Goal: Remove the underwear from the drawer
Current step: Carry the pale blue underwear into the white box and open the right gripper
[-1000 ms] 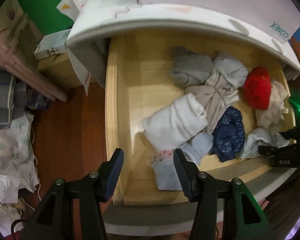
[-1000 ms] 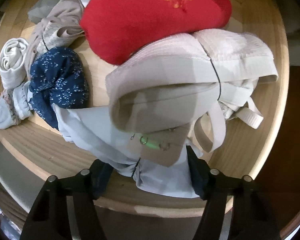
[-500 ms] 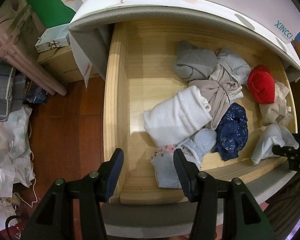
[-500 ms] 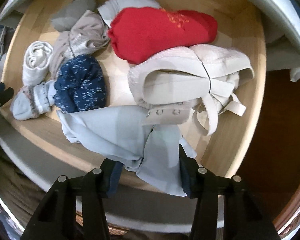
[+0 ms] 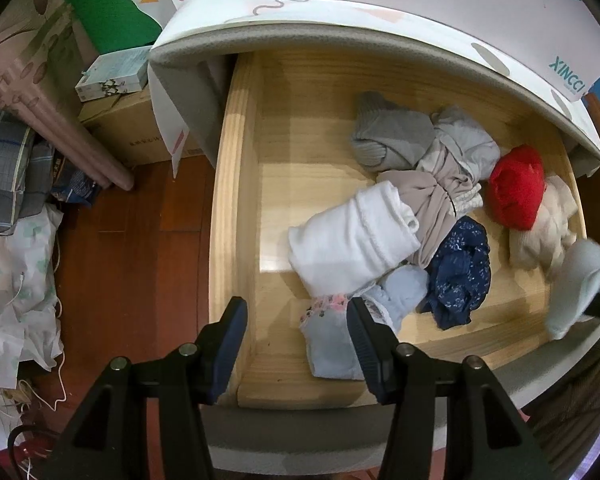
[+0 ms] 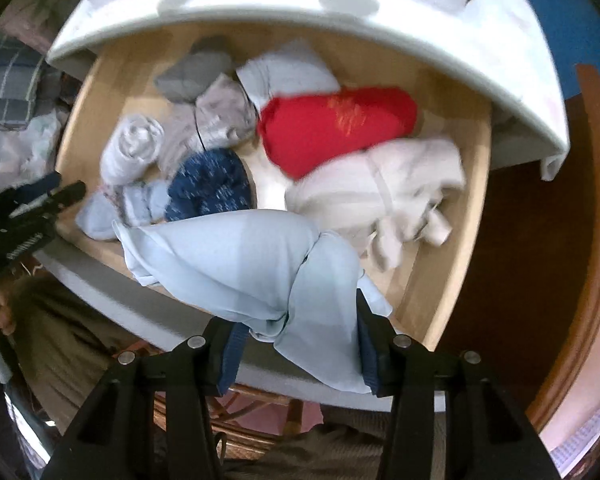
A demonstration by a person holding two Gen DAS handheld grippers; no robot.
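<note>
The wooden drawer (image 5: 224, 216) stands pulled out, with several rolled garments lying in it. My right gripper (image 6: 300, 320) is shut on a pale blue piece of underwear (image 6: 252, 256), which hangs bunched from its pads above the drawer's front edge. In the left wrist view that same underwear (image 5: 580, 284) shows blurred at the far right. My left gripper (image 5: 296, 308) hovers open over the drawer's front left corner with nothing between its fingers. Left in the drawer are a red roll (image 5: 516, 192), a white roll (image 5: 352, 248), a navy patterned piece (image 5: 460, 276) and a cream bra (image 6: 380, 192).
A white top with a patterned cloth (image 5: 380, 28) overhangs the drawer's back. To the left on the red-brown floor (image 5: 132, 264) sit a cardboard box (image 5: 128, 132), plaid fabric (image 5: 4, 168) and a white sheet. A person's trousers (image 6: 80, 344) are in front of the drawer.
My right gripper closed on the pale blue underwear and rose with it, pulling it clear of the cream bra. The left gripper stayed in place.
</note>
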